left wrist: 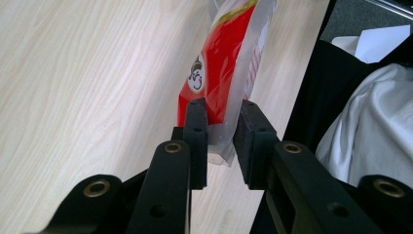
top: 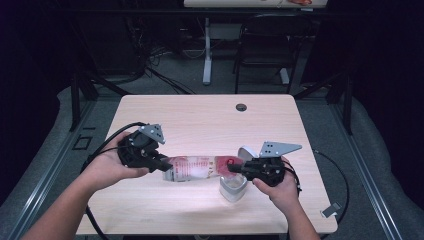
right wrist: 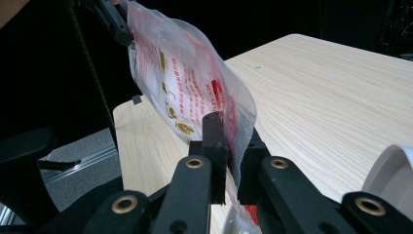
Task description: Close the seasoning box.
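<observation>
A red and clear plastic bag (top: pixel 200 168) with printed writing hangs stretched between both grippers over the table's front half. My left gripper (top: pixel 164 166) is shut on its left end; in the left gripper view the jaws pinch the bag (left wrist: pixel 219 73) at its clear sealed edge. My right gripper (top: pixel 235 167) is shut on the right end, and in the right gripper view the bag (right wrist: pixel 190 83) rises from between the jaws toward the other hand. A small clear container (top: pixel 233 187) stands on the table just below the bag's right end, with a white lid (top: pixel 246 152) beside it.
The light wooden table (top: pixel 200 120) has a round cable hole (top: pixel 241 107) near its far edge. A small grey object (top: pixel 331 210) lies at the front right corner. Cables trail from both grippers. A chair (top: pixel 265 45) and desk legs stand beyond the table.
</observation>
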